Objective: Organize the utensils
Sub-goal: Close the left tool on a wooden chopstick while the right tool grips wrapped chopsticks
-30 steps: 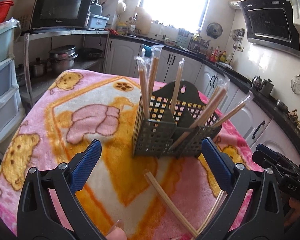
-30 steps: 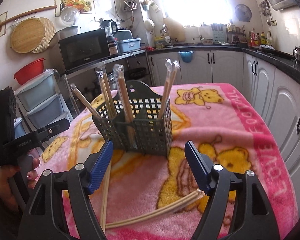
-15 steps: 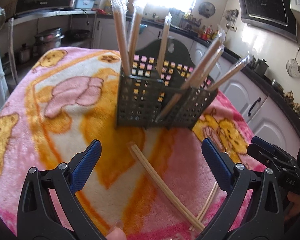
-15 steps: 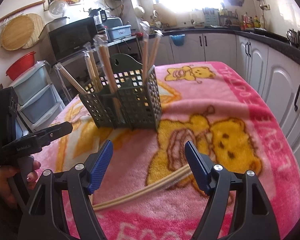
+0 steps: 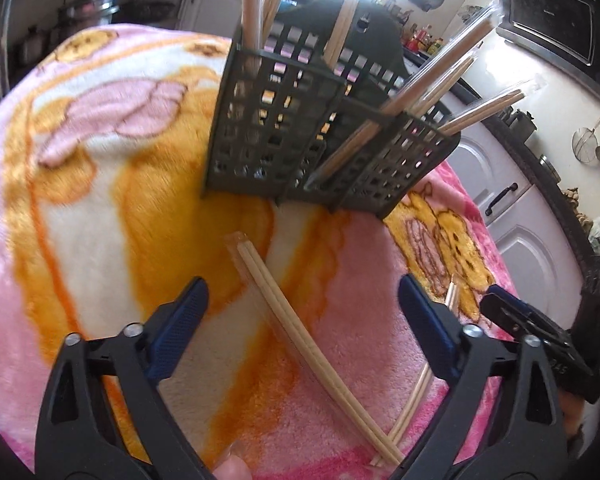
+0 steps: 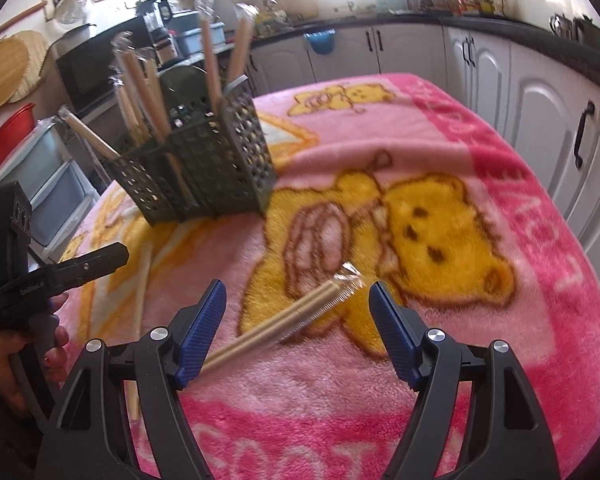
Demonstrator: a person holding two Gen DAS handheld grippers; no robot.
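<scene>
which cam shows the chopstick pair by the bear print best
The right wrist view: the wrapped chopstick pair lies between the open right gripper fingers, wrapper end visible. The left wrist view shows only a thin sliver of it behind that gripper's finger.

Both cameras ride on hand-held grippers, looking forward and steeply down along their fingers, close over a pink bear-print blanket (image 5: 80,200). The left wrist view faces the grey utensil caddy (image 5: 300,128) head-on; the right wrist view sees that caddy (image 6: 196,176) at upper left.
</scene>
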